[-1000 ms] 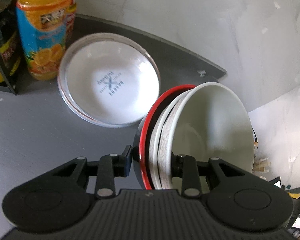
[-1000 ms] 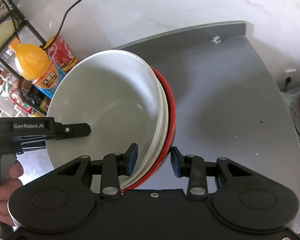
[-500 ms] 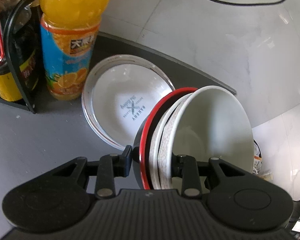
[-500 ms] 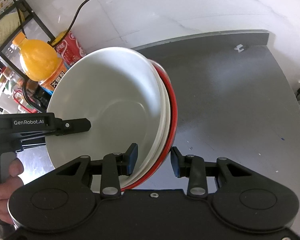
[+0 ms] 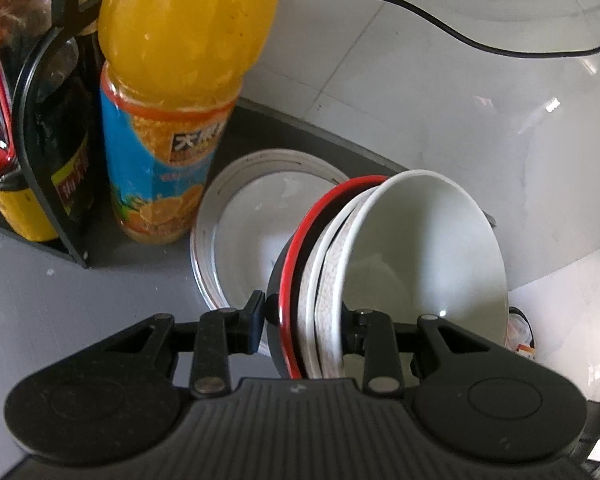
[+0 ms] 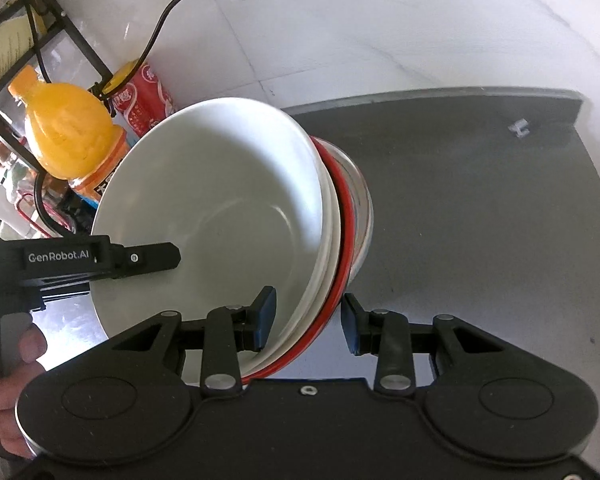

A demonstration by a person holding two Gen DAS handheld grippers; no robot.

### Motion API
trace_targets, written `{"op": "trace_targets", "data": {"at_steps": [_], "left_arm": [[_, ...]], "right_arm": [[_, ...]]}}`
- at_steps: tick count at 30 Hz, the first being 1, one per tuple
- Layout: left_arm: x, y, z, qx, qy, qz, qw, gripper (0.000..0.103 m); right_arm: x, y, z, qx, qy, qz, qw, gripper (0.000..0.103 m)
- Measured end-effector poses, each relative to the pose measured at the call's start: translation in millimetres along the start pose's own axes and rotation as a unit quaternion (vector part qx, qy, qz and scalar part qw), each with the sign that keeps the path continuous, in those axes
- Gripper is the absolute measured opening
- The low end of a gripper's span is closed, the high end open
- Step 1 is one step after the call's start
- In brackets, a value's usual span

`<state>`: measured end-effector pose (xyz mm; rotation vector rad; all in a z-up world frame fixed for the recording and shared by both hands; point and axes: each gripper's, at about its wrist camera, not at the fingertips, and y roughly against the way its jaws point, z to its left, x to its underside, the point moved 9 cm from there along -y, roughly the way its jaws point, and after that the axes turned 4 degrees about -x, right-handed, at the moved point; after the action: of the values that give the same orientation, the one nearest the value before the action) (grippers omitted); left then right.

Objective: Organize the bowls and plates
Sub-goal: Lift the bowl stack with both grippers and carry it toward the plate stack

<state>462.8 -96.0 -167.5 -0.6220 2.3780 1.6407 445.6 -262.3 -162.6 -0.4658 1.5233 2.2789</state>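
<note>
A nested stack of bowls [image 5: 420, 248], white inside and black with a red rim outside, hangs tilted on edge between both grippers. My left gripper [image 5: 304, 320] is shut on its near rim, one finger outside the black bowl, the other inside the white one. From the other side my right gripper [image 6: 308, 322] is shut on the stack of bowls [image 6: 220, 208], with one pad inside the white bowl. A white plate [image 5: 252, 232] lies flat on the table just behind the stack, partly hidden by it. Its rim [image 6: 364, 200] shows past the red edge.
An orange juice bottle [image 5: 172, 100] stands right beside the plate, against a black wire rack [image 5: 40, 128] of bottles. A red can [image 6: 144, 100] sits behind it. The dark grey table [image 6: 480, 220] ends close behind the plate; a black cable [image 5: 460, 36] lies on the floor beyond. A hand [image 6: 4, 360] holds the left gripper.
Both grippers have carried the bowl stack toward the plate and the juice bottle. The bottle looms much larger and the stack now covers the plate's right part.
</note>
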Motion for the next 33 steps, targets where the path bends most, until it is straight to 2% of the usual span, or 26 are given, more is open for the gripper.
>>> {"op": "trace_targets", "data": {"at_steps": [12, 22, 29, 33], "left_arm": [[-19.5, -21.9, 10.1, -0.025, -0.003, -0.014, 0.9996, 0.030], [-12.9, -34.4, 12.2, -0.033, 0.000, -0.006, 0.9994, 0.031], [-11.7, -37.0, 14.5, -0.032, 0.016, -0.015, 0.9993, 0.032], [-12.9, -39.3, 14.4, -0.047, 0.022, -0.025, 0.9983, 0.032]], "right_arm": [[-19.0, -26.9, -2.2, -0.004, -0.001, 0.004, 1.000, 0.033], [-22.9, -44.3, -10.7, -0.006, -0.010, -0.012, 1.000, 0.031], [-32.6, -51.4, -9.0, -0.009, -0.017, -0.025, 1.000, 0.031], [-38.3, -54.7, -7.9, -0.007, -0.026, -0.037, 0.999, 0.030]]}}
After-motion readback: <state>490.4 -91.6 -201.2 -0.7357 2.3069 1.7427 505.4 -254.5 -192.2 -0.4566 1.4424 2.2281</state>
